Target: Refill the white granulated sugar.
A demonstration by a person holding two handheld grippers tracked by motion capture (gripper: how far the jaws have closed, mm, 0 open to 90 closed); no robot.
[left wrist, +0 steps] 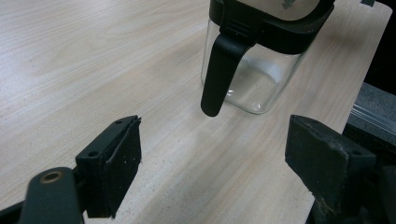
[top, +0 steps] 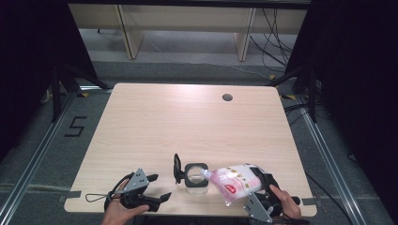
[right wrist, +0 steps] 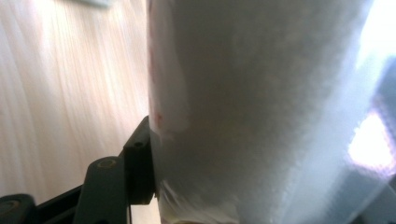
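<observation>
The right gripper pinches a pink-and-white pouch, tipped so its spout sits at the mouth of the glass jar near the table's front edge; any pouring seems too small to tell. The left gripper rests spread beside it.

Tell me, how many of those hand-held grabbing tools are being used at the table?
2. The left gripper sits at the table's near edge, jaws open and empty. The right gripper, near the front right corner, holds a pink and white pouch tipped toward the glass jar.
</observation>
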